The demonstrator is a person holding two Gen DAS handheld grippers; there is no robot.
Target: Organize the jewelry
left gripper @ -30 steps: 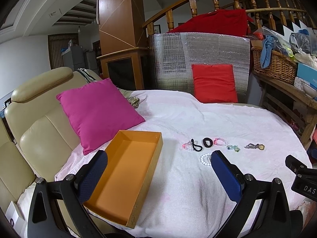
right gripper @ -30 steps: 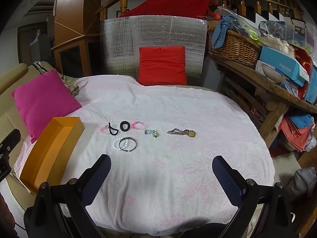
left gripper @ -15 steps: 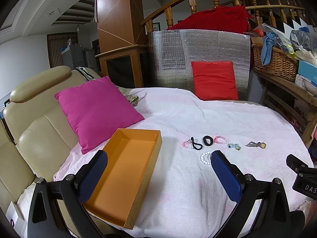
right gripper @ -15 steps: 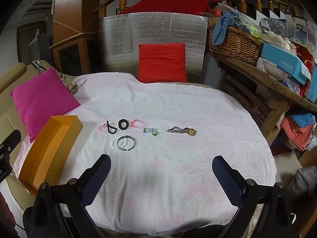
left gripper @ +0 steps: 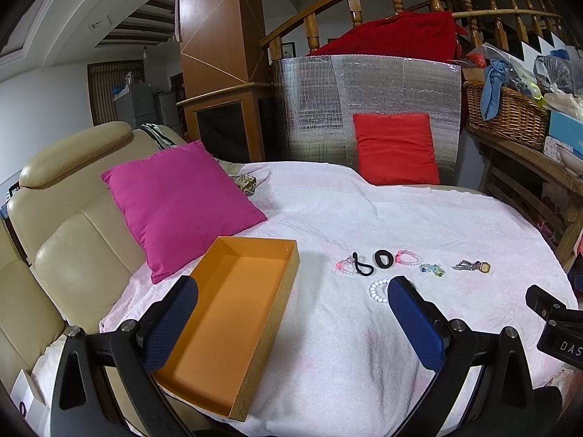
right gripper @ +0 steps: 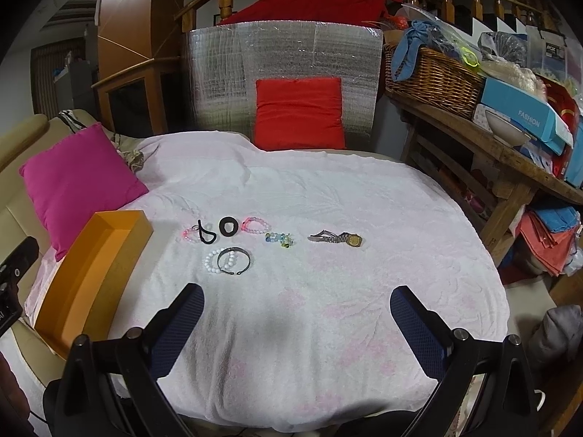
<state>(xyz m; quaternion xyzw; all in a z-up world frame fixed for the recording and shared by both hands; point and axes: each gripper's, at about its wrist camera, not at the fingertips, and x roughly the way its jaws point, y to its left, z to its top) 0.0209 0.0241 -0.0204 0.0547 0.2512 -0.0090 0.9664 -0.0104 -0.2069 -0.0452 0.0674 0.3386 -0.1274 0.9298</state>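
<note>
**Both tongs spread above the cloth, jewelry ahead**

The left tongs stand wide apart and hold nothing. Their left finger hangs over the near end of the orange box, which lies open and bare inside, running away from that finger. Their right finger covers part of the white bead bracelet.

The right tongs are spread just as wide and grip nothing. Bare pink-white cloth lies between their fingers.

Ahead of the right tongs, the jewelry sits in a loose row. Just beyond the left finger lies a white bead bracelet with a dark bangle overlapping it. Farther on, from left to right: a pink bracelet crossed by a black loop, a black ring band, another pink bracelet, a blue-green bead cluster, and a watch set apart toward the right finger's side. The box is left of the left finger.

A pink cushion leans beyond the box; a red cushion stands far ahead.
</note>
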